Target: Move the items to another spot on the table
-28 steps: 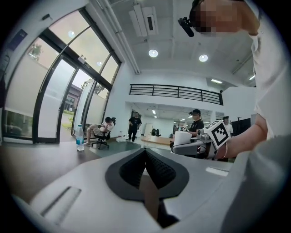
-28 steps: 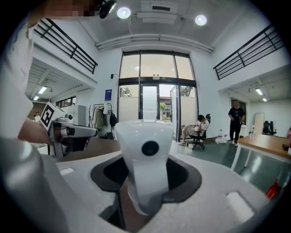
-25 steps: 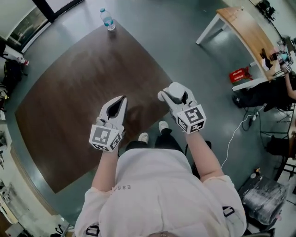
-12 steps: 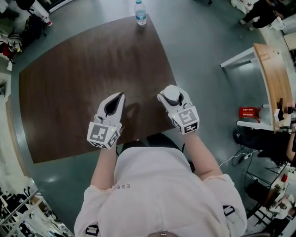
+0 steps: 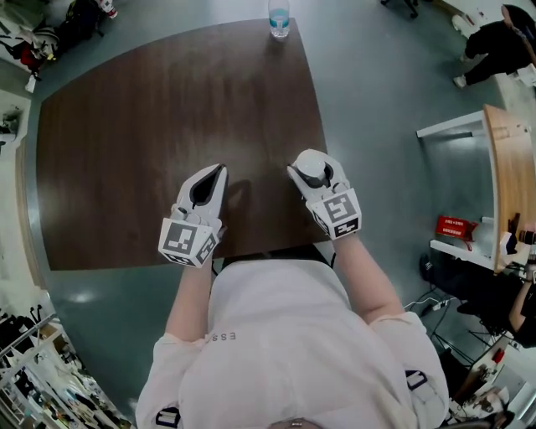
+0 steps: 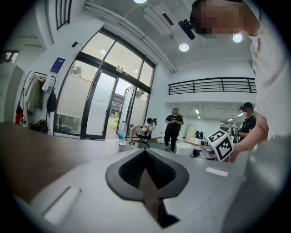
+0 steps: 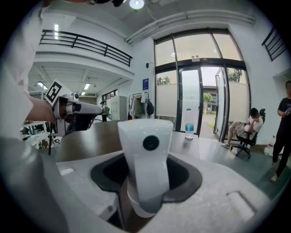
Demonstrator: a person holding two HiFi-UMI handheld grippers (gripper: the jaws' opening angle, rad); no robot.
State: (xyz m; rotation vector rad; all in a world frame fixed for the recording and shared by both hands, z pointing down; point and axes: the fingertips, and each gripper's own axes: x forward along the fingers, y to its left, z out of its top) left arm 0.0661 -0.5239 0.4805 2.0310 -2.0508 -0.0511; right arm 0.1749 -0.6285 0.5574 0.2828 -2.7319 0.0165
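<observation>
Obs.: the person stands at the near edge of a dark brown wood-grain tabletop (image 5: 151,109), a white two-jaw gripper in each hand, both held over the near part of the top.

Right gripper (image 5: 311,174): clenched on a smooth white plastic piece with a rounded top and a small round black dot on its face (image 7: 146,164). The piece stands roughly upright between the jaws, gripped on its sides, over the near right part of the tabletop. No view shows whether its base touches the wood.

Left gripper (image 5: 216,174): jaws drawn together to a point, nothing between them. It hangs apart from the right one, to its left, and carries nothing.

Also present: a clear plastic water bottle with a blue label (image 5: 278,18), upright at the far edge of the tabletop, well apart from both grippers. The rest of the top is bare.

Judgement: the step in hand looks like the carry or set-down of the white piece, with the grasp already made.

Next move, as I read it: pick a free patch of wood, bring the piece down level until its base sits flat, then release the right jaws and draw back along their own line so that the tall piece is not tipped. The bottle looks likely to be next.
</observation>
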